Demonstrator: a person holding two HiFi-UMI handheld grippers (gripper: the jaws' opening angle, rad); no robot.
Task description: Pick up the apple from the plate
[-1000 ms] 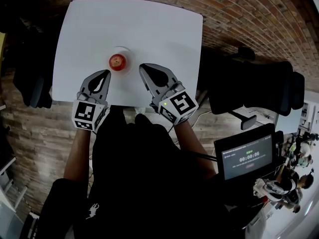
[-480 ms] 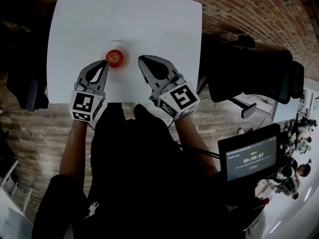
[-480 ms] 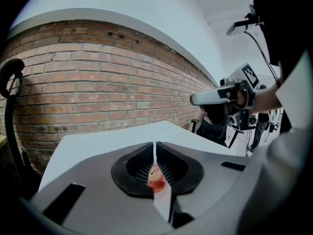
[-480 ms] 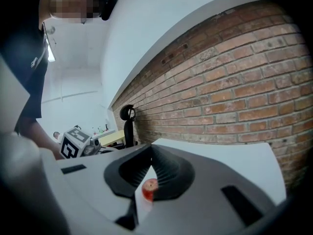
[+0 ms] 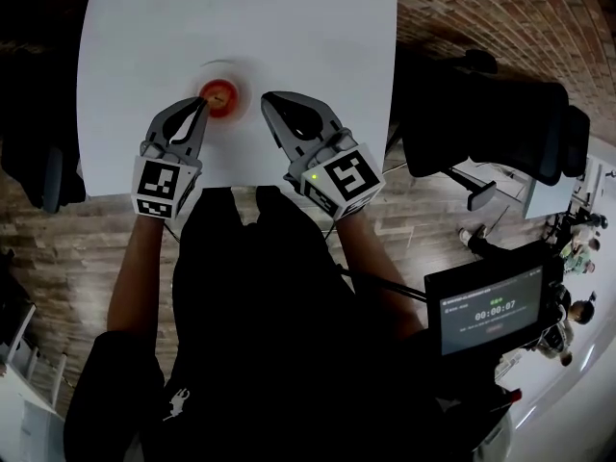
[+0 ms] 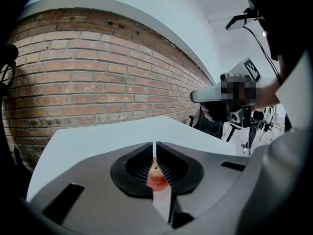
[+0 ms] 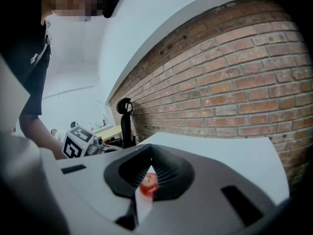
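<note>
A red apple [image 5: 218,94] sits on a small white plate [image 5: 243,91] near the front of the white table [image 5: 289,27]. My left gripper [image 5: 199,107] is shut, and its tips lie just beside the apple's near left side; whether they touch it I cannot tell. My right gripper [image 5: 267,100] is shut too, a little to the right of the plate. In the left gripper view the apple [image 6: 157,179] shows through the narrow slit between the closed jaws [image 6: 154,148]. The right gripper view likewise shows the apple [image 7: 148,181] behind its closed jaws [image 7: 149,155]. Neither gripper holds anything.
Black office chairs [image 5: 491,133] stand right of the table, and another dark chair [image 5: 38,162] stands at its left. A screen with a timer [image 5: 491,308] sits at the lower right. A brick wall [image 6: 98,82] rises behind the table.
Both grippers have moved forward over the table towards the plate. The left tips, formerly short of the apple, now lie beside it. Both stay shut.
</note>
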